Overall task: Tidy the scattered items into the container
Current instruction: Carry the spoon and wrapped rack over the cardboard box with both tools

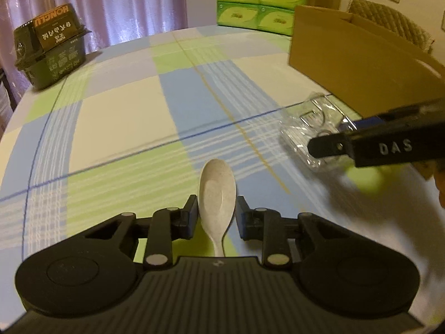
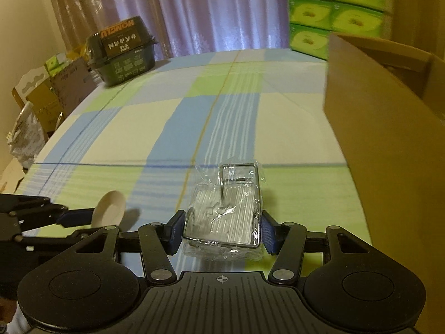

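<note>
A white speckled spoon (image 1: 217, 192) sits bowl-forward between the fingers of my left gripper (image 1: 217, 214), which is shut on it just above the checked tablecloth (image 1: 125, 117). In the right wrist view the spoon (image 2: 109, 208) casts a shadow on the cloth. My right gripper (image 2: 222, 231) is shut on a clear plastic-wrapped metal rack (image 2: 225, 211), low over the table. The left wrist view shows the wrapped rack (image 1: 308, 128) right beside the open cardboard box (image 1: 347, 64). That box (image 2: 375, 139) rises on the right.
A dark green lidded food box (image 1: 50, 47) stands at the far left table corner. Stacked green tissue packs (image 1: 261, 0) sit behind the table by the curtain. Cartons and bags (image 2: 41, 103) crowd the floor left of the table. A chair back (image 1: 389, 19) is behind the box.
</note>
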`<state>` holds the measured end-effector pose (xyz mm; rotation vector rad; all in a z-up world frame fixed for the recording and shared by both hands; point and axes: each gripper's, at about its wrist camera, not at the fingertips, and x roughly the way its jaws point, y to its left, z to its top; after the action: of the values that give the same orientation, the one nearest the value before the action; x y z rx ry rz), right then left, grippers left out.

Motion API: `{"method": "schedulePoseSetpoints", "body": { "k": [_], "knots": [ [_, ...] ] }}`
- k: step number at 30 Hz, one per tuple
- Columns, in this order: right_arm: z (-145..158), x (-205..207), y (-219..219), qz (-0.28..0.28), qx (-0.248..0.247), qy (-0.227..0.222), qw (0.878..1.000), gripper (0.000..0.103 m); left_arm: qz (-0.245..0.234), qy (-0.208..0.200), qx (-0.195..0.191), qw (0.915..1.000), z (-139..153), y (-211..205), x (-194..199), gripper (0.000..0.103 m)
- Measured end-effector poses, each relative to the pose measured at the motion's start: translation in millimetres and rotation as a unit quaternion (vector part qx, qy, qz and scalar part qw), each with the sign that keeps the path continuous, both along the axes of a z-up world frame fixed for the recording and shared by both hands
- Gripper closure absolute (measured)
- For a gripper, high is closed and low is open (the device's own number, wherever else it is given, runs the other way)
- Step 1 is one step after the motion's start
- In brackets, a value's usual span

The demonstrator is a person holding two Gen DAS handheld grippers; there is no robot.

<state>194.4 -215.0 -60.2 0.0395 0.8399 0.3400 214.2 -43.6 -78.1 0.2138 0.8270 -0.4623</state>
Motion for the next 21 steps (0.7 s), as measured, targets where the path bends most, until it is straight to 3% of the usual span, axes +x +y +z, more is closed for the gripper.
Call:
{"method": "schedulePoseSetpoints", "body": {
  "k": [9,16,18,19,21],
  "knots": [
    [12.5,-58.4,-20.3,-0.010,0.006,0.012,1.000,0.046,0.018,0.030,-0.038,0.9987,10.3,0.0,-56.0,0.080],
    [8.1,-91.7,-30.1,-0.013,0.001,0.025,1.000,0.046,0.015,0.026,-0.013,0.9995,6.0,-11.9,-85.4,0.079],
    [6.3,-94.8,-33.1,-0.016,0.002,0.027,0.999,0.046,0.012,0.012,0.006,0.9998,4.4,-16.2,-89.9,0.069],
    [5.8,-96.1,-34.4,-0.017,0.003,0.027,0.999,0.046,0.011,0.005,0.016,0.9998,3.8,-18.5,-91.4,0.056],
    [5.3,-97.3,-36.3,-0.019,0.005,0.027,0.999,0.046,0.007,-0.011,0.035,0.9993,2.7,-22.8,-93.8,0.051]
  ]
}}
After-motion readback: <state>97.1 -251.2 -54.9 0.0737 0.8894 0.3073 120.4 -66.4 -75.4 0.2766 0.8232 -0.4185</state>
